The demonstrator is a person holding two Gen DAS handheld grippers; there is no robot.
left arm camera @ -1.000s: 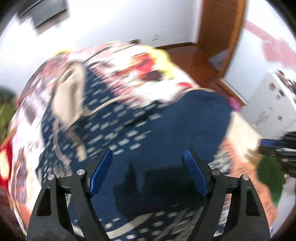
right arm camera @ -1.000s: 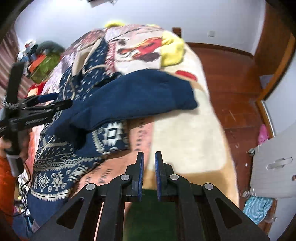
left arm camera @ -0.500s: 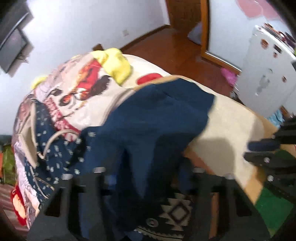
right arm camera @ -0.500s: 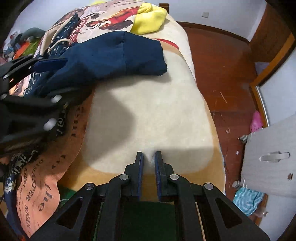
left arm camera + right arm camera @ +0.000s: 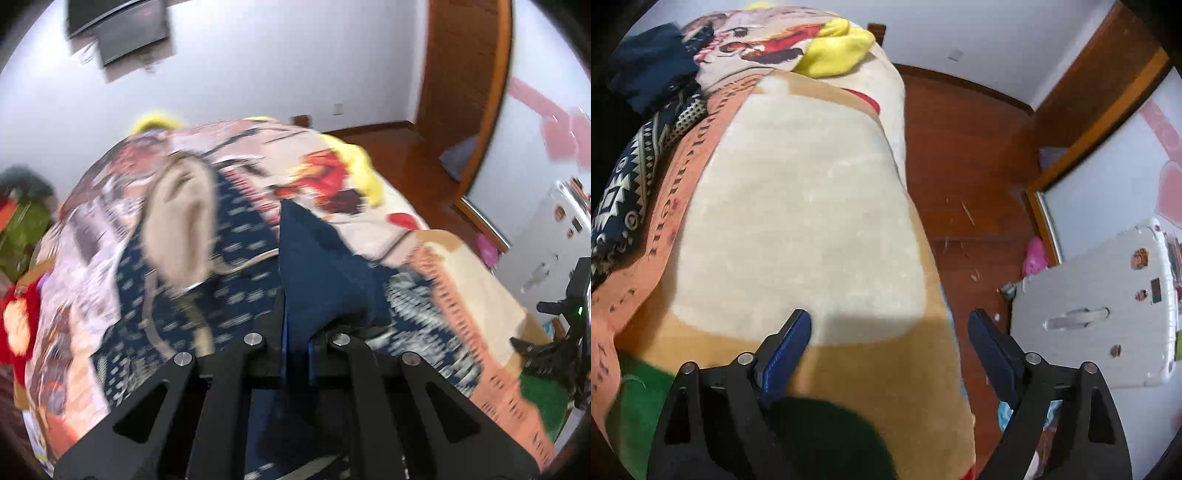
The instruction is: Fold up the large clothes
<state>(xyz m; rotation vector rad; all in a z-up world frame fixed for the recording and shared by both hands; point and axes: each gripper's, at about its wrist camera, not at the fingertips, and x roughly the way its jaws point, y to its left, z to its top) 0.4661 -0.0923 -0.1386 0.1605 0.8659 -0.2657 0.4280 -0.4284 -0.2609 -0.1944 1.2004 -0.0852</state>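
Left gripper newly clamps navy garment.

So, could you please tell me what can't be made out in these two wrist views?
- Left wrist view: motion blur smears the bedspread print and the cream hood.
- Same view: how much navy garment the left gripper pinches is hidden by its fingers.
- Same view: the right edge cuts off the other gripper.
- Right wrist view: the frame's left edge cuts off the navy garment; nothing lies between the opening right gripper jaws.
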